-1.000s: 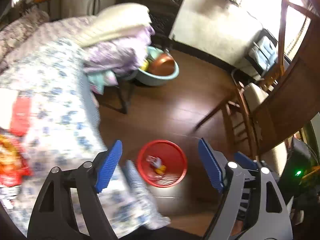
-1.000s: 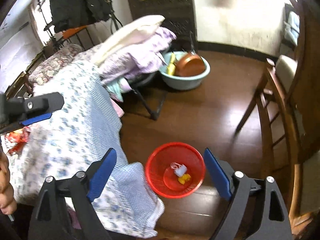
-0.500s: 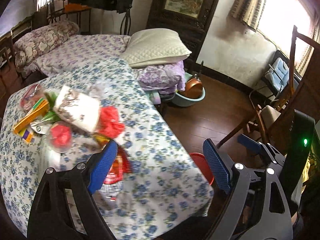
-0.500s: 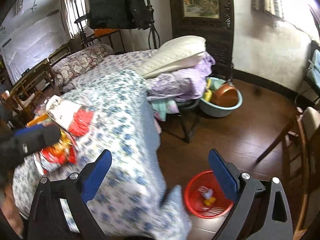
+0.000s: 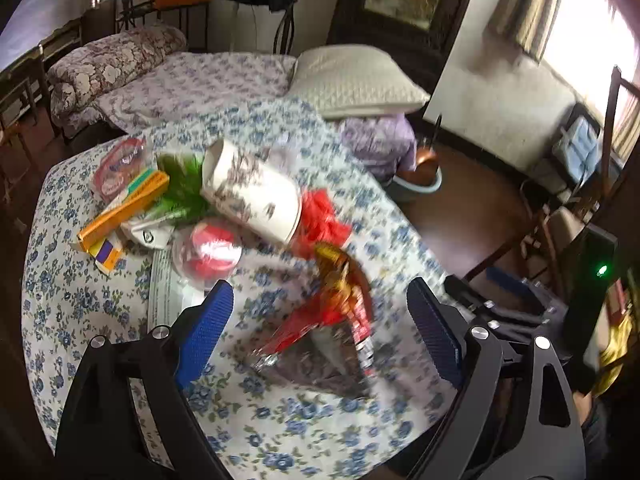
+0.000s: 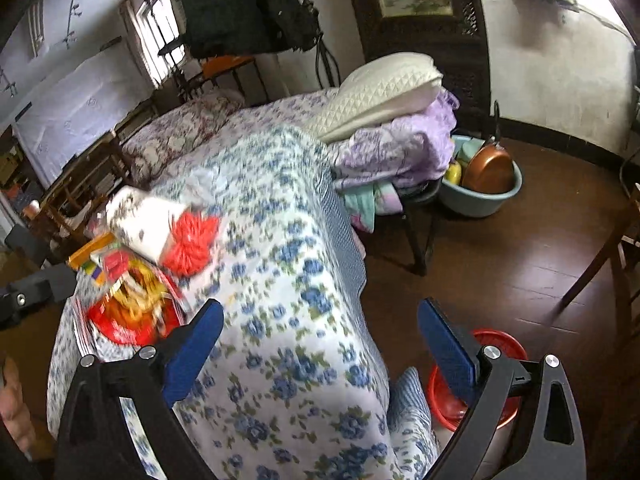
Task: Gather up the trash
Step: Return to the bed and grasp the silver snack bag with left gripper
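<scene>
Left wrist view, crumpled red-and-gold snack wrapper (image 5: 336, 312), somewhat blurred, on floral tablecloth (image 5: 280, 420), both tongs spread wide, empty

The red snack wrapper (image 5: 320, 320) on the counter (image 5: 280, 420) is blurred, so its print cannot be read. In the right wrist view the red basket (image 6: 504, 344) on the floor is half hidden behind a finger of the right hand-held gripper (image 6: 320, 348), and its contents cannot be seen. The blue basin (image 5: 420, 184) is mostly hidden behind the counter's edge in the left wrist view
</scene>
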{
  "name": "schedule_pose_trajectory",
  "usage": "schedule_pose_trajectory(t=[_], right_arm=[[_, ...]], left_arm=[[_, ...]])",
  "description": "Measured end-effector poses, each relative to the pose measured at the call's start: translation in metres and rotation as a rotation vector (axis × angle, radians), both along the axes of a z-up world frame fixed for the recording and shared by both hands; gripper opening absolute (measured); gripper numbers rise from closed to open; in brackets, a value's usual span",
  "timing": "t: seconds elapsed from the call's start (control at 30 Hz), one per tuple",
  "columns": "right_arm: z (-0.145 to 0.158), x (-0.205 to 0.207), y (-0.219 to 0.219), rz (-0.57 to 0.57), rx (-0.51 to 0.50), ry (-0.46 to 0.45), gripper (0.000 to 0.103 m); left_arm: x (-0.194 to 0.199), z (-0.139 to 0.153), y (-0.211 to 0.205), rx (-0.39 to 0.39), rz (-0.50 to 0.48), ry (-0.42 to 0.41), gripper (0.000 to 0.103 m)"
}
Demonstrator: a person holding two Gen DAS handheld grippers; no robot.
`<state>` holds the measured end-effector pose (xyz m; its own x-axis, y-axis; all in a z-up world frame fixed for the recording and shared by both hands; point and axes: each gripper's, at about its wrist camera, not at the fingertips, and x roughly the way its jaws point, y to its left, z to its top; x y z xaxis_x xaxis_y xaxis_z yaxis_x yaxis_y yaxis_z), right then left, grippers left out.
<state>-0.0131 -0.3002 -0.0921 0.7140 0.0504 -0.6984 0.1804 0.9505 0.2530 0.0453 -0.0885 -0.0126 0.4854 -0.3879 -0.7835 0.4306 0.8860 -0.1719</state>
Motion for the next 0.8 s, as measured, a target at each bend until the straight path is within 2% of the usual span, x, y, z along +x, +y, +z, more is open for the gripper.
schedule_pose_trajectory(t=[0.2, 0.3, 0.37, 0.4, 0.43, 0.5, 0.6, 0.7, 0.8], right_arm=[[0.003, -0.002, -0.001, 0.025, 0.030, -0.023, 0.095], [0.004, -0.003, 0.000, 0.037, 0.030, -0.030, 0.095], [0.003, -0.003, -0.001, 0.036, 0.019, -0.030, 0.095], [0.003, -0.003, -0.001, 0.034, 0.018, -0.029, 0.095], [0.003, -0.004, -0.002, 0.033, 0.019, -0.029, 0.095], [0.002, -0.004, -0.005, 0.023, 0.026, -0.028, 0.095], [0.000, -0.005, -0.008, 0.011, 0.030, -0.026, 0.095], [-0.001, -0.005, -0.006, 0.014, 0.020, -0.028, 0.095], [-0.001, -0.004, -0.002, 0.029, -0.011, -0.028, 0.095]], left_arm=[[0.001, -0.031, -0.017, 0.119, -0.046, 0.042, 0.085], [0.005, -0.044, -0.022, 0.150, -0.050, 0.064, 0.084], [0.007, -0.051, -0.025, 0.164, -0.055, 0.076, 0.075], [0.007, -0.054, -0.027, 0.163, -0.063, 0.087, 0.063], [0.007, -0.056, -0.027, 0.159, -0.068, 0.095, 0.056], [0.006, -0.056, -0.028, 0.156, -0.076, 0.090, 0.049], [-0.001, -0.050, -0.029, 0.155, -0.093, 0.060, 0.038], [-0.005, -0.037, -0.021, 0.106, -0.081, 0.048, 0.029], [-0.009, -0.017, -0.006, 0.044, -0.047, 0.011, 0.029]])
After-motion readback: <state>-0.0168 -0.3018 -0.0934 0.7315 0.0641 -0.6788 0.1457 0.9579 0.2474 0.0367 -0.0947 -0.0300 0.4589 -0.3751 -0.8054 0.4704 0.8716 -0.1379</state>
